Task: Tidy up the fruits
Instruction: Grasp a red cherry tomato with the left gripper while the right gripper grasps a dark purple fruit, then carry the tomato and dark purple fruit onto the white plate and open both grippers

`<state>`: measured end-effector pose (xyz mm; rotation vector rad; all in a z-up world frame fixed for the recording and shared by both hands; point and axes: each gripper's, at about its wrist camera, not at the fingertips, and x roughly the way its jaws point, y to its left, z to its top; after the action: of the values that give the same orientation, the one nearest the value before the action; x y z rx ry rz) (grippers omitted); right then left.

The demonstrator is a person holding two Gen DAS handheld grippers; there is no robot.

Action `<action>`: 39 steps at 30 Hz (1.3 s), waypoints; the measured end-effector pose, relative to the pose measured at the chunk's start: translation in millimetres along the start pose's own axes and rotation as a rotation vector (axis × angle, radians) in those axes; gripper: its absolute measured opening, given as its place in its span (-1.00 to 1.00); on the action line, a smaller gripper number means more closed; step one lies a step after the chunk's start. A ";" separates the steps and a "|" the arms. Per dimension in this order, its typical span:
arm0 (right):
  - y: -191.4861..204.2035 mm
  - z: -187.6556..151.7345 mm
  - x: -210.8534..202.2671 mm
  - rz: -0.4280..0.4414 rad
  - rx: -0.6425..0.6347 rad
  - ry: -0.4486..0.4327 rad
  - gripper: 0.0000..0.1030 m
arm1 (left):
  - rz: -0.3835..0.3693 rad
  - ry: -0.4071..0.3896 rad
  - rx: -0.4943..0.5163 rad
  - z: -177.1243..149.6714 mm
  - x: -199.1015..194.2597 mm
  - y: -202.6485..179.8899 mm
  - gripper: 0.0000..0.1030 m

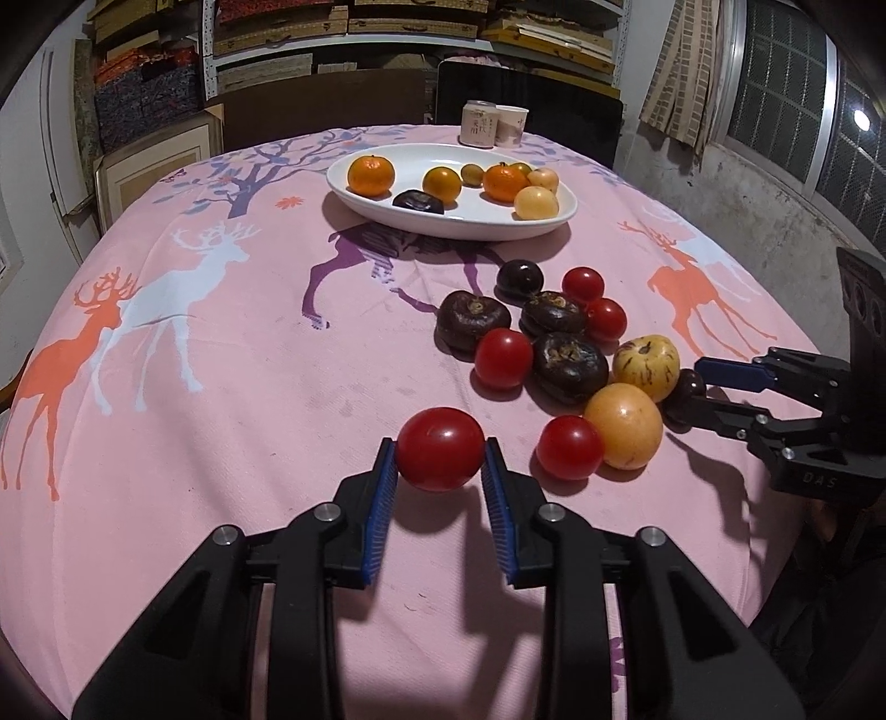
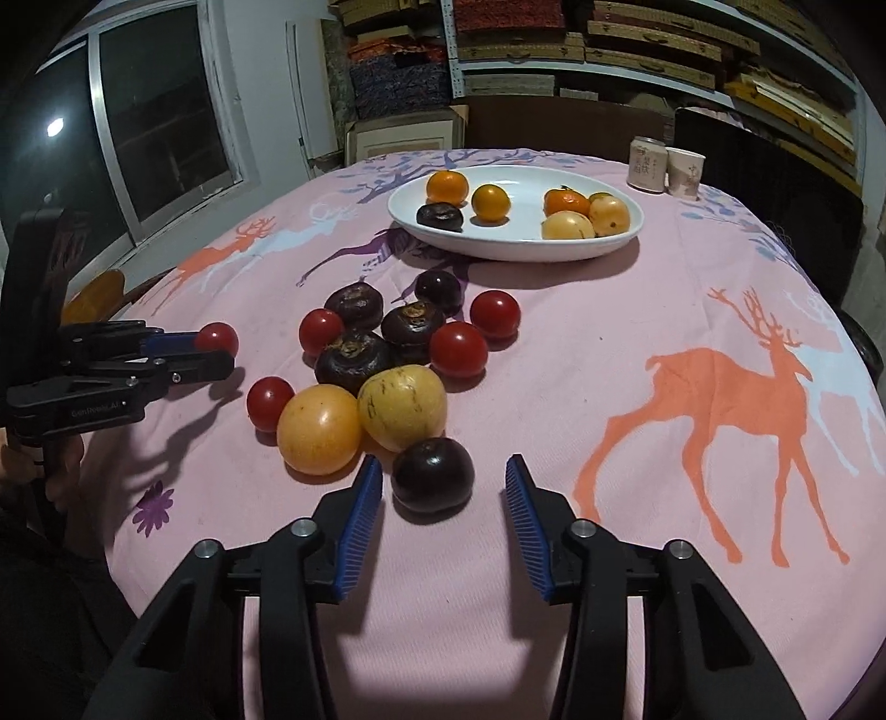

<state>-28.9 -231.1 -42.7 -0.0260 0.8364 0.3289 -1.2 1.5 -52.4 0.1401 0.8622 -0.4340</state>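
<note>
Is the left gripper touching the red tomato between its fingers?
Touching. The left wrist view shows both blue pads of the left gripper pressed against the tomato.

dim indoor light from above and behind throws dark, soft-edged shadows of each claw onto the pink bench (image 1: 232,399); a lamp's reflection (image 2: 54,127) glares in the dark window (image 2: 160,105); fisheye bending curves the edges, corners fall black, the centre stays sharp, shelves (image 1: 343,27) slightly soft
</note>
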 end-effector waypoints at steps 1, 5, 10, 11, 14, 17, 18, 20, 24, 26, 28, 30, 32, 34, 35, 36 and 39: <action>-0.6 0.0 2.6 0.012 0.009 0.010 -0.26 | -0.001 0.001 -0.002 -0.4 0.1 0.1 -0.42; -1.8 -0.6 0.6 0.027 0.023 -0.003 -0.39 | 0.004 -0.001 -0.010 -1.4 -0.4 1.7 -0.42; -13.5 1.9 -9.4 0.070 0.093 -0.030 -0.39 | -0.008 -0.017 -0.017 1.5 -4.1 3.0 -0.42; -15.7 3.2 -10.8 0.081 0.104 -0.036 -0.39 | -0.014 -0.022 -0.021 2.9 -5.3 3.7 -0.42; -21.7 8.3 -13.3 0.098 0.131 -0.053 -0.39 | -0.021 -0.033 -0.029 8.9 -7.8 5.7 -0.42; -30.9 18.7 -16.4 0.087 0.148 -0.075 -0.39 | -0.020 -0.047 -0.025 20.8 -8.9 7.0 -0.42; -35.5 24.7 -18.1 0.088 0.159 -0.085 -0.39 | -0.020 -0.053 -0.019 26.3 -9.3 6.9 -0.42; -43.2 38.2 -20.5 0.091 0.176 -0.104 -0.39 | -0.026 -0.065 -0.005 41.9 -8.6 5.1 -0.42; -54.5 79.9 -19.2 0.104 0.189 -0.155 -0.39 | -0.046 -0.096 0.030 80.4 0.8 -5.2 -0.42; -58.2 101.0 -14.7 0.104 0.183 -0.179 -0.39 | -0.066 -0.105 0.045 101.8 11.3 -12.3 -0.41; -65.5 124.2 -5.3 0.106 0.192 -0.199 -0.39 | -0.080 -0.113 0.059 122.7 26.2 -20.5 -0.42; -75.6 145.4 10.5 0.117 0.220 -0.196 -0.39 | -0.093 -0.105 0.067 139.9 44.1 -27.5 -0.41; -83.7 162.0 31.8 0.128 0.245 -0.170 -0.39 | -0.092 -0.088 0.075 154.6 64.2 -32.8 -0.41; -86.2 173.5 51.9 0.120 0.242 -0.143 -0.39 | -0.094 -0.061 0.083 164.5 84.1 -36.8 -0.41; -85.3 176.9 59.9 0.110 0.234 -0.134 -0.39 | -0.087 -0.049 0.086 167.4 92.9 -37.8 -0.41; -84.8 179.8 67.9 0.102 0.229 -0.125 -0.39 | -0.085 -0.036 0.085 169.7 102.1 -38.0 -0.41; -84.2 182.4 82.9 0.087 0.227 -0.107 -0.35 | -0.077 -0.011 0.066 171.5 120.6 -33.7 -0.41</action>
<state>179.8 -260.5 10.4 0.2379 0.7662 0.3132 174.0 -116.7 -31.1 0.1650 0.8448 -0.5350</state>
